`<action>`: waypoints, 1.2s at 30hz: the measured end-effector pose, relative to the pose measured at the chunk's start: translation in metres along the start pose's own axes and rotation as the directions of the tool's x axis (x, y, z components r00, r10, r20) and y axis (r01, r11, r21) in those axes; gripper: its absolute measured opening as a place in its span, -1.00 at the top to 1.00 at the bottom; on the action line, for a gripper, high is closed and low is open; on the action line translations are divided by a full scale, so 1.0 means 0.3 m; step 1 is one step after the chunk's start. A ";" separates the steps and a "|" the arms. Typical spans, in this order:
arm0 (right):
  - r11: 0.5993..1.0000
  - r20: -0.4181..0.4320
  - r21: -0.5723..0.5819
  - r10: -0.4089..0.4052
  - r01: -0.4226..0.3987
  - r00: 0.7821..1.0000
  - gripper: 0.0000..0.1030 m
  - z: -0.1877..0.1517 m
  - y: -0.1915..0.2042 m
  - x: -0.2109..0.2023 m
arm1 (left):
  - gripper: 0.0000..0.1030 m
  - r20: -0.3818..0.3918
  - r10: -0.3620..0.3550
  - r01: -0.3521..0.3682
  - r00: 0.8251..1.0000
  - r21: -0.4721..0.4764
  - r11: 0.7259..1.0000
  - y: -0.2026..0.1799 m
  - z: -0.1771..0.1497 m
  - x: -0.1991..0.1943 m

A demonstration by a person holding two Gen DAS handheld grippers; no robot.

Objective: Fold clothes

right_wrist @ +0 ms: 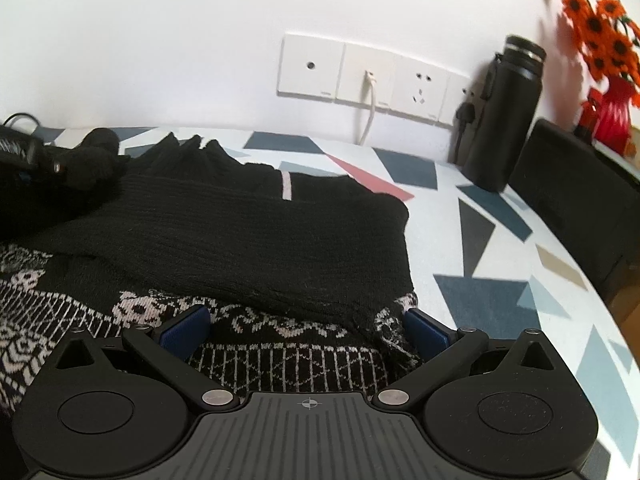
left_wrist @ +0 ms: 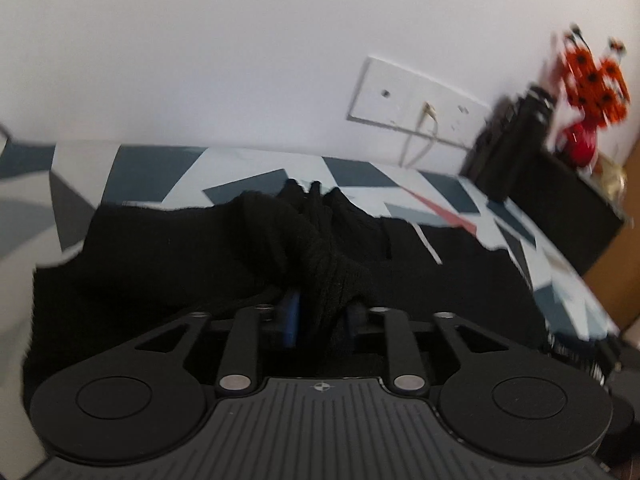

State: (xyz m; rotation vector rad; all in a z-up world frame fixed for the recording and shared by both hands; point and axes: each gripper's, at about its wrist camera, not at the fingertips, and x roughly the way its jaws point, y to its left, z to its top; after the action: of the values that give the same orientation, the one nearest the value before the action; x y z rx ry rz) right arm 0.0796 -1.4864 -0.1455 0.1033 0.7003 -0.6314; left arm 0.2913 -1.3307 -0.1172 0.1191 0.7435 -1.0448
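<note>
While the left wrist view is somewhat blurred, it shows the left gripper (left_wrist: 320, 312) with its blue pads brought close together, pinching a bunched fold of the black knitted sweater (left_wrist: 224, 264), which rises in a twisted ridge straight ahead of the fingers. This garment lies spread on a tablecloth with grey, blue and red geometric shapes (left_wrist: 168, 168), and behind it the white wall carries a socket panel (left_wrist: 416, 100) with a pale cable hanging from it. At the right edge stand a black bottle (left_wrist: 508, 144) and orange artificial flowers (left_wrist: 596, 80) in a red vase (both are smeared by motion). From the right wrist view, the right gripper (right_wrist: 308, 330) has its blue fingers (right_wrist: 186, 330) spread wide, gripping nothing, low over the sweater's hem, where a white pattern on black (right_wrist: 280, 352) runs between them. A plain black ribbed part (right_wrist: 256, 240) is folded across the patterned part just ahead. At the far left, the other gripper (right_wrist: 24, 148) is seen beside bunched black cloth. The black bottle (right_wrist: 504, 116) stands near the sockets (right_wrist: 372, 76), next to a black box (right_wrist: 576, 192) and the flowers (right_wrist: 600, 28).
</note>
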 end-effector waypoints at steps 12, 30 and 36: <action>1.000 -0.005 0.003 -0.008 0.008 1.000 -0.98 0.004 0.006 0.000 | -0.91 0.106 0.096 -0.096 0.990 -0.009 0.995 0.158 -0.074 -0.339; 1.000 -0.027 0.009 0.009 -0.008 1.000 -0.98 0.014 -0.005 0.009 | -1.00 -0.021 0.405 -0.405 0.914 -0.011 0.914 0.303 -0.255 -0.275; 1.000 -0.093 0.004 0.026 -0.026 0.995 -0.99 0.046 -0.015 0.023 | -1.00 -0.007 0.381 -0.381 0.925 -0.024 0.924 0.318 -0.266 -0.277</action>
State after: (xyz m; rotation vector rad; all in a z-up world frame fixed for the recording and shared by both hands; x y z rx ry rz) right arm 0.0889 -1.4974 -0.1388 0.1446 0.7870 -0.6055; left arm 0.3058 -1.1856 -0.1504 0.2343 0.7011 -0.6627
